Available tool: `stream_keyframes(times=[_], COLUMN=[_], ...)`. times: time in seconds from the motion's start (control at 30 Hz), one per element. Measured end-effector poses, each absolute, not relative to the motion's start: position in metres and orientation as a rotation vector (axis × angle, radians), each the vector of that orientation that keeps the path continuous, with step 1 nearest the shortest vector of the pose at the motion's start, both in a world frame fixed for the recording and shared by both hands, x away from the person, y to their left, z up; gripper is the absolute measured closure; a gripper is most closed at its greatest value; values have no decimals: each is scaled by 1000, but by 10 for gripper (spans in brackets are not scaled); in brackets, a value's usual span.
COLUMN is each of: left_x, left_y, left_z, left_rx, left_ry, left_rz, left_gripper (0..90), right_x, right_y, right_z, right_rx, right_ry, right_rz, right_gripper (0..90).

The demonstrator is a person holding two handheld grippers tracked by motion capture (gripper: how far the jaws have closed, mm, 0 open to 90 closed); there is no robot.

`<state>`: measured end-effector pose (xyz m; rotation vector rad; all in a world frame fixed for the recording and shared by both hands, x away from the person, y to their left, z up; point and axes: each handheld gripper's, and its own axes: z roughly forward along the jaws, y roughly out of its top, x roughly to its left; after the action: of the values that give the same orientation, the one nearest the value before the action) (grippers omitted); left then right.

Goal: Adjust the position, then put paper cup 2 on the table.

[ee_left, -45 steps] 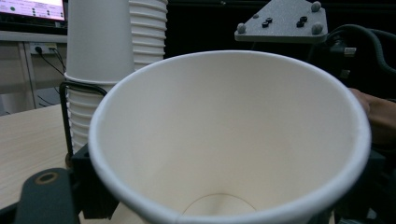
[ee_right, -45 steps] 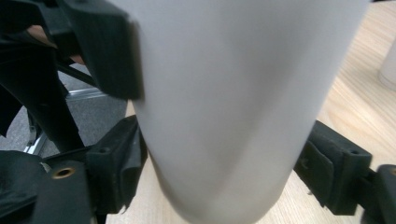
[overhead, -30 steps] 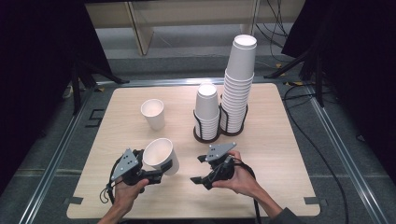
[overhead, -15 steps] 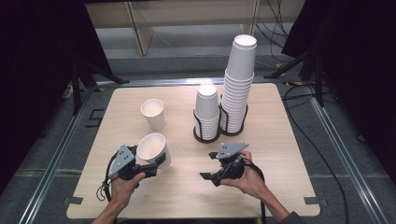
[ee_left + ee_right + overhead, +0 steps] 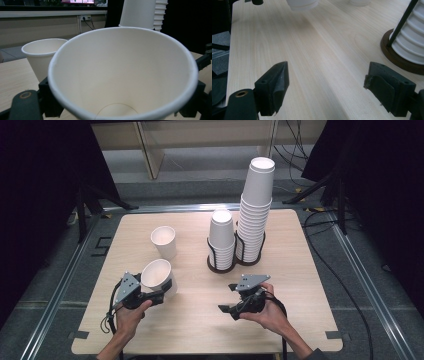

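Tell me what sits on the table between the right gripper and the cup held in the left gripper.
Nothing: in the high view, only bare wooden table lies between the right gripper and the held cup. The right gripper view shows the same.

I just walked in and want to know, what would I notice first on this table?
Probably the tall stack of white paper cups in a black wire holder at the back of the light wooden table, towering over a shorter stack beside it. Nearer the person, the left gripper is shut on a tilted white paper cup, while the right gripper is open.
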<state>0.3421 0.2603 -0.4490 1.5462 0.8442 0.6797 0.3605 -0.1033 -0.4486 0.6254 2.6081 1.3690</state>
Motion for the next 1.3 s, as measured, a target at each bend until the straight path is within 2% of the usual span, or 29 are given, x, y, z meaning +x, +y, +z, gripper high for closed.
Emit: stream_keyframes(times=[0.67, 1.3], left_x=[356, 380], left_y=[271, 295], left_z=[-454, -462], left_rx=[1526, 1526], left_ry=[887, 1005], left_rz=[728, 818], left_gripper=[160, 158], right_x=[359, 360], right_y=[-106, -106], right_z=[-453, -454], right_rx=[639, 630], right_ry=[2617, 2609], right_rz=[1333, 1325], right_gripper=[185, 182])
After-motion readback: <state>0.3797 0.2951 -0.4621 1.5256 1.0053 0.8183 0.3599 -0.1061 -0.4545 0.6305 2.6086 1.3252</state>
